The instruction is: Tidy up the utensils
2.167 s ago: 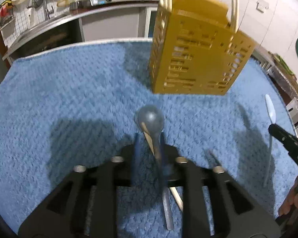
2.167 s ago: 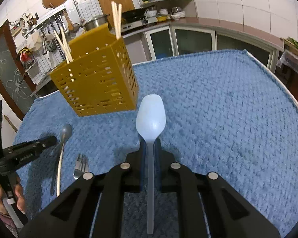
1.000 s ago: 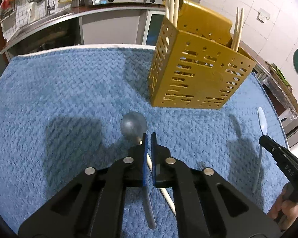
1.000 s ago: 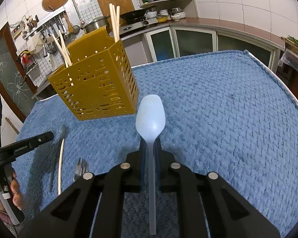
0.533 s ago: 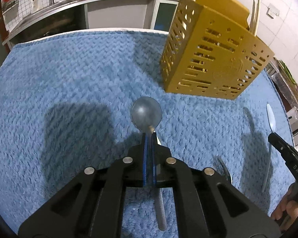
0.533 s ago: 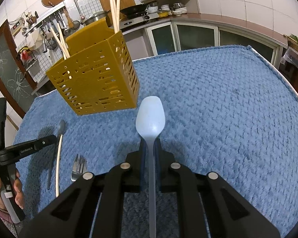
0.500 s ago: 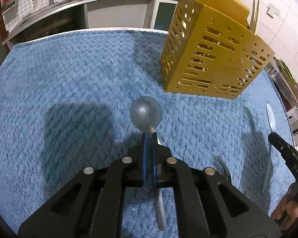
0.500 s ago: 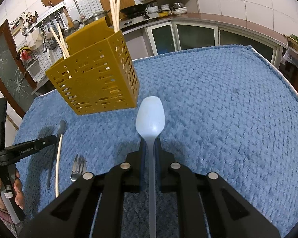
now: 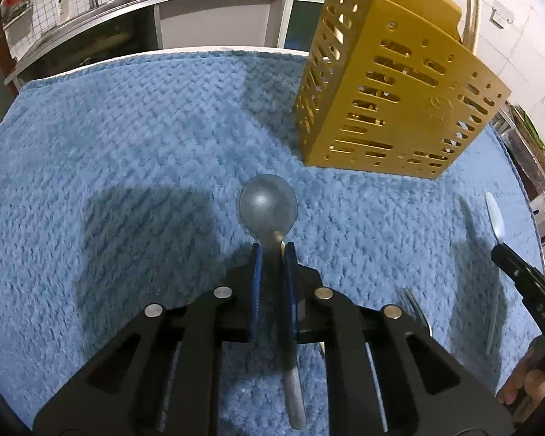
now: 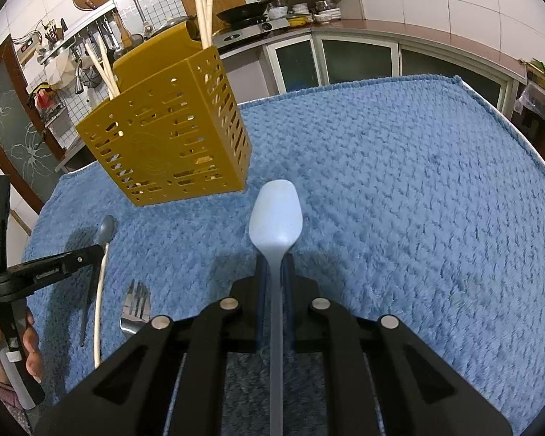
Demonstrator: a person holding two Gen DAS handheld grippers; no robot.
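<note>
My left gripper (image 9: 271,249) is shut on the handle of a grey metal spoon (image 9: 267,203), bowl forward, just above the blue towel. My right gripper (image 10: 274,259) is shut on a pale blue plastic spoon (image 10: 275,214), bowl forward. The yellow perforated utensil holder (image 9: 396,109) stands ahead and right of the left gripper; in the right wrist view the holder (image 10: 167,138) is ahead and left, with chopsticks (image 10: 203,11) standing in it. A loose chopstick (image 10: 99,298) and a metal fork (image 10: 136,307) lie on the towel at the left.
A blue textured towel (image 10: 418,200) covers the table. Behind it are kitchen counters, a stove with a pan (image 10: 243,11) and hanging utensils. The table edge runs close on the right in the left wrist view (image 9: 527,196).
The left gripper closed on the grey spoon about a second ago and now holds it slightly nearer the holder. The right gripper keeps holding the pale blue spoon, almost unmoved.
</note>
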